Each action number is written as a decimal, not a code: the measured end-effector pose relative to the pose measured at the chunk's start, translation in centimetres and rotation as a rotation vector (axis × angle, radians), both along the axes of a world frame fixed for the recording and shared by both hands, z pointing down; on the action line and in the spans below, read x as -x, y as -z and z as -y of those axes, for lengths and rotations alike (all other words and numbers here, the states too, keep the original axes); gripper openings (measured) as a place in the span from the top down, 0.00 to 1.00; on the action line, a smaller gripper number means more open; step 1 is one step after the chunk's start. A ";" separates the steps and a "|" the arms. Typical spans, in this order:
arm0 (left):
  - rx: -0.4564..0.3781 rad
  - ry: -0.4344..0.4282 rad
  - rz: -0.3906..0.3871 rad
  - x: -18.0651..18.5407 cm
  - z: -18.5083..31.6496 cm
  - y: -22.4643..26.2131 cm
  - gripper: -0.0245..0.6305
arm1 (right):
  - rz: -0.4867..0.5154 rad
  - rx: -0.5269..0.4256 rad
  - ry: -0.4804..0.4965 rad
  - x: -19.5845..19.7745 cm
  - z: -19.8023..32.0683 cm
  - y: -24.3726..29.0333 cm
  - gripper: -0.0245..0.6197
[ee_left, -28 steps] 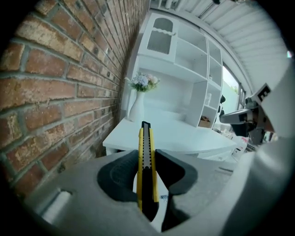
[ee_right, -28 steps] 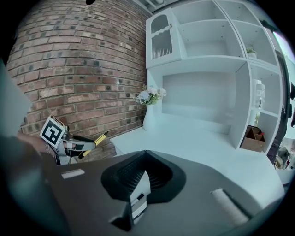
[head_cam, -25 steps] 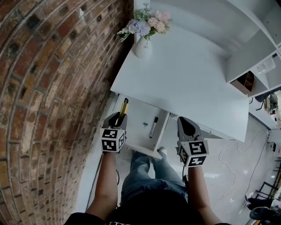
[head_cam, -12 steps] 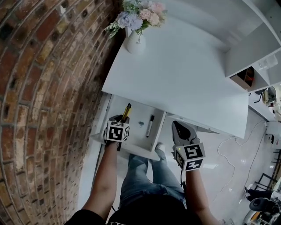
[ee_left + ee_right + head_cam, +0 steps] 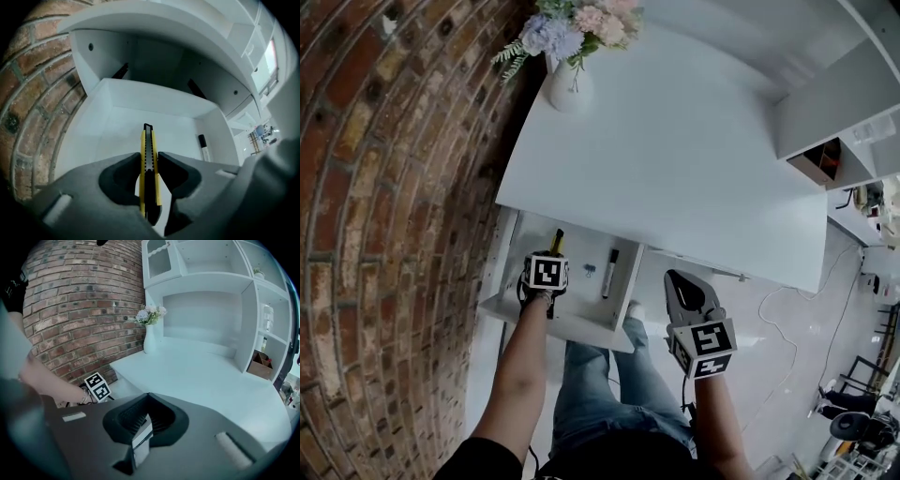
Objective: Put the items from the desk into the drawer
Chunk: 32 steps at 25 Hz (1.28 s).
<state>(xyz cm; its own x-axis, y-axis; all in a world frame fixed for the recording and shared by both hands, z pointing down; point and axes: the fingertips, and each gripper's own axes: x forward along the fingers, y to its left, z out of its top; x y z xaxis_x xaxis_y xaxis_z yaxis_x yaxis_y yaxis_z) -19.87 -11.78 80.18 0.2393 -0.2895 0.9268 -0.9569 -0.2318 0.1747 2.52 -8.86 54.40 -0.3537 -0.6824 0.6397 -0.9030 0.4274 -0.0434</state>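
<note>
A red brick wall (image 5: 384, 187) runs down the left side of the head view, and a wide white bench (image 5: 675, 159) stands against it with a white shelving unit (image 5: 211, 268) rising along its far and right sides. The bench top is bare apart from a white vase (image 5: 565, 89) of pastel flowers (image 5: 572, 23) in the corner by the wall. Under the bench's near edge a white open drawer (image 5: 567, 328) is pulled out above a pale glossy floor (image 5: 787, 337); its rear part is hidden below the bench top.

The left tongs (image 5: 149, 158) hang inside the drawer, near its left side, clenched on a yellow-and-black utility knife (image 5: 147, 140). The knife's long axis runs straight along the jaws, with its tip pointing away from the person toward the drawer's back wall and down at the drawer floor. Its rear end is buried in the tongs, and whether the tip touches the floor cannot be told. The right tongs (image 5: 675, 278) hover outside the drawer, beyond its right wall, closed with nothing held.

A black-capped white marker (image 5: 607, 272) lies in the drawer to the knife's right, lengthwise front to back. Between the two sits a small object (image 5: 590, 270), too tiny to identify.
</note>
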 end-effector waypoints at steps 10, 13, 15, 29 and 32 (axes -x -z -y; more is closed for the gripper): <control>0.089 -0.030 0.078 0.7 -0.9 -3.1 0.78 | -0.010 0.027 0.019 -0.1 -0.9 -1.1 0.95; 0.097 -0.030 0.086 0.7 -1.4 -3.4 0.78 | -0.014 0.030 0.031 0.0 -1.2 -1.1 0.95; 0.098 -0.021 0.079 0.7 -1.6 -3.2 0.70 | -0.014 0.026 0.038 0.0 -1.2 -0.9 0.95; -0.041 0.023 0.037 0.2 -1.4 4.9 0.43 | 0.028 -0.050 0.094 1.0 -2.5 2.5 0.95; -0.074 0.051 0.009 -0.1 -2.1 6.7 0.43 | 0.041 -0.074 0.094 0.6 -2.9 3.8 0.95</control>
<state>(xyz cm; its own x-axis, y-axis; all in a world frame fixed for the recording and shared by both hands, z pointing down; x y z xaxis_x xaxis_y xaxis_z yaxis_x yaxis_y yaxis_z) -19.76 -9.73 73.52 0.2143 -0.3687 0.9045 -0.9693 -0.1949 0.1502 1.94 -5.96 50.64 -0.4426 -0.6900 0.5727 -0.8572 0.5130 -0.0444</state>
